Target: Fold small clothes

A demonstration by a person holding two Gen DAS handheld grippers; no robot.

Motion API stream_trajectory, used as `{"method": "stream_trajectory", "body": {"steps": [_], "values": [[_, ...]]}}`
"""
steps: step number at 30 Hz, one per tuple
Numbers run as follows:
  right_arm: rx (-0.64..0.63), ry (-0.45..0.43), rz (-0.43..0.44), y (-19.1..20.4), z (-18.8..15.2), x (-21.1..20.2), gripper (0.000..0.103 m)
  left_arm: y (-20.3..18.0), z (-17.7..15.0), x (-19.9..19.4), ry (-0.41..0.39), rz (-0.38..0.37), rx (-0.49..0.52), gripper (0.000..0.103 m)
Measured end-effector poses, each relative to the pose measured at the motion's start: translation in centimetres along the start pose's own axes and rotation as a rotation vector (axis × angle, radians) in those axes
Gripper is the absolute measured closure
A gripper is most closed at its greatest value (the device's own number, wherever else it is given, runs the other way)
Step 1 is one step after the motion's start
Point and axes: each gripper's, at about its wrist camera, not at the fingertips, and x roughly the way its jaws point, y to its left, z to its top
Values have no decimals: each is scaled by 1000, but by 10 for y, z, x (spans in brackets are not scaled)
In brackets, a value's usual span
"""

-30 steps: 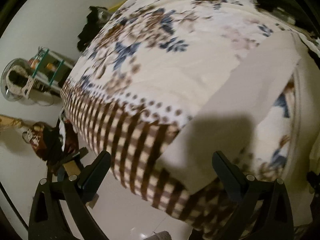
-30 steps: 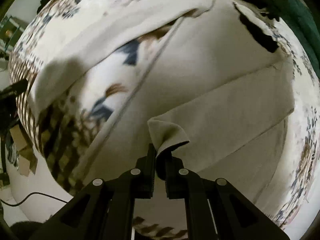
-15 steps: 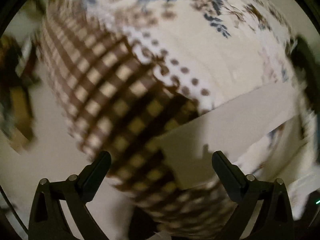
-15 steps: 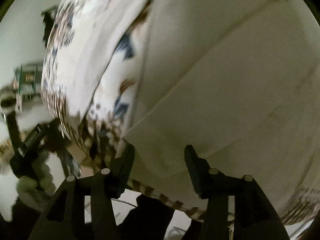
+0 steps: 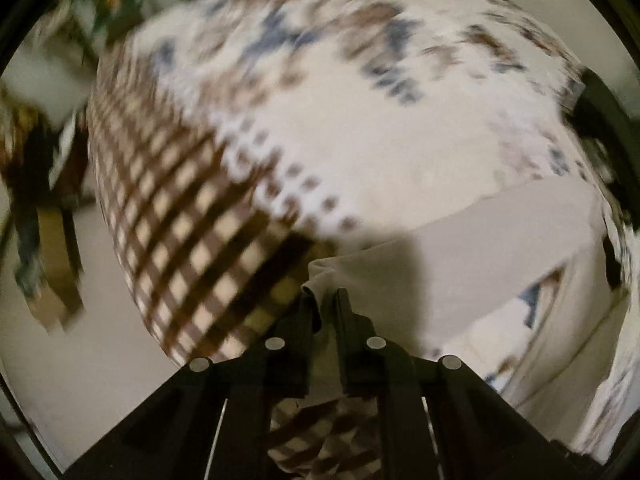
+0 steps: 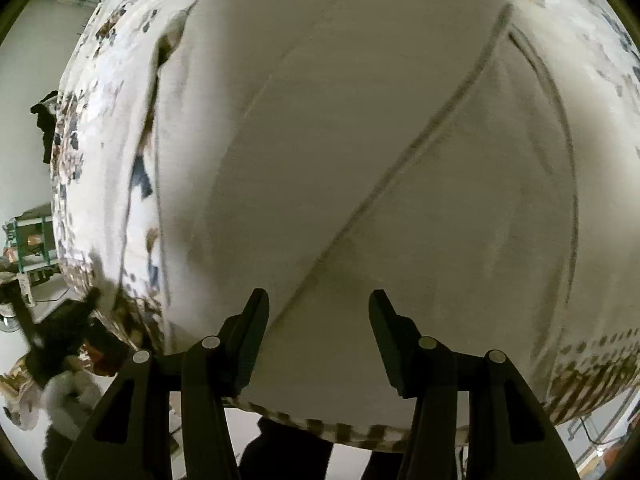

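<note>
A beige garment (image 5: 500,248) lies spread on a floral bedcover (image 5: 360,128). My left gripper (image 5: 325,304) is shut on the garment's near corner (image 5: 320,276) at the bed's checked edge. In the right wrist view the same beige garment (image 6: 360,140) fills the frame, with a folded layer whose edge runs diagonally (image 6: 400,168). My right gripper (image 6: 318,312) is open and empty, close above the garment near the bed's front edge.
The bedcover's brown checked border (image 5: 180,220) hangs down the bed side. A shelf unit (image 6: 28,240) and clutter (image 6: 60,360) stand on the floor at left. A dark item (image 5: 600,112) lies at the bed's far right.
My left gripper has closed on the garment's corner. My right gripper let go of its folded corner, opened, and moved over the flat garment.
</note>
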Motion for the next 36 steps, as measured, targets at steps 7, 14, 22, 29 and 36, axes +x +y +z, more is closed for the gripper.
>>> {"method": "stream_trajectory", "body": {"steps": [7,14,22,29,36], "values": [[62,-28,3,-30,-8,-14,49,-114,-33,-82,-147,-86,447,96],[170,-71,-38,-90,-19,-40,49,-222,-128,-110,-186,-294,870,100],[302,-96,-99,-171,-42,-59,49,-285,-226,-107,-109,-421,1156,100],[130,-114,145,-143,-11,-79,49,-232,-170,-74,36,-234,840,94],[-40,-38,256,-44,58,-29,49,-142,-89,6,28,93,557,22]]}}
